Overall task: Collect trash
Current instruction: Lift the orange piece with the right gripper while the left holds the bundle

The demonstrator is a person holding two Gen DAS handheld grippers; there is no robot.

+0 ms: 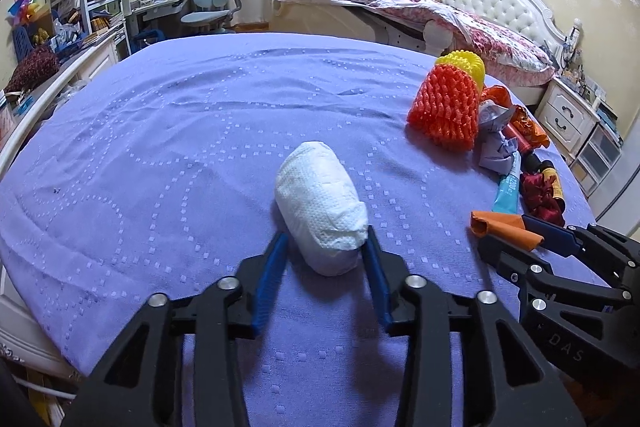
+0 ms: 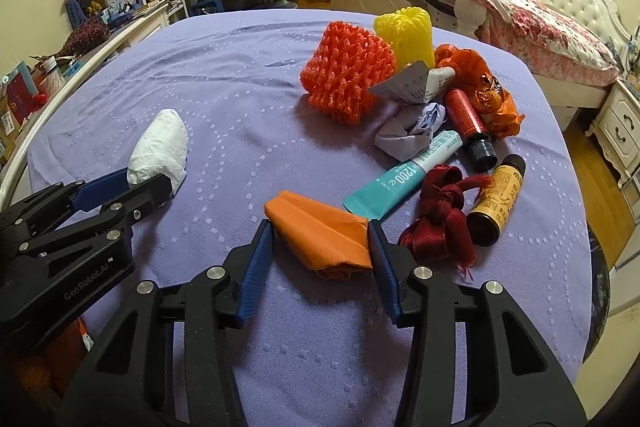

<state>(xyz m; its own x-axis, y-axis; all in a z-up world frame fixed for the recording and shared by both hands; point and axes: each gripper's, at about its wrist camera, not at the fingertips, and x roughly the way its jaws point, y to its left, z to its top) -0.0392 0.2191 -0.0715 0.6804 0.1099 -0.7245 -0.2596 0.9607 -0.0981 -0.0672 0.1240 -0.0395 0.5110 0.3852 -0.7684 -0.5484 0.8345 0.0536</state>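
Near on the purple sheet (image 1: 160, 131), left gripper (image 1: 326, 247) pinching the white tissue wad (image 1: 320, 203), right gripper (image 2: 320, 235) clamped on the orange folded paper (image 2: 320, 231); best lifted straight up, clear of the heap far right.

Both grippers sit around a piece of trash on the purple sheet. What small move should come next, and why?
Probably close both grippers fully, then lift. The left gripper brackets the near end of the white tissue wad, and the right gripper brackets the folded orange paper. Both pieces rest on the purple sheet, and a firm pinch cannot be confirmed on either.
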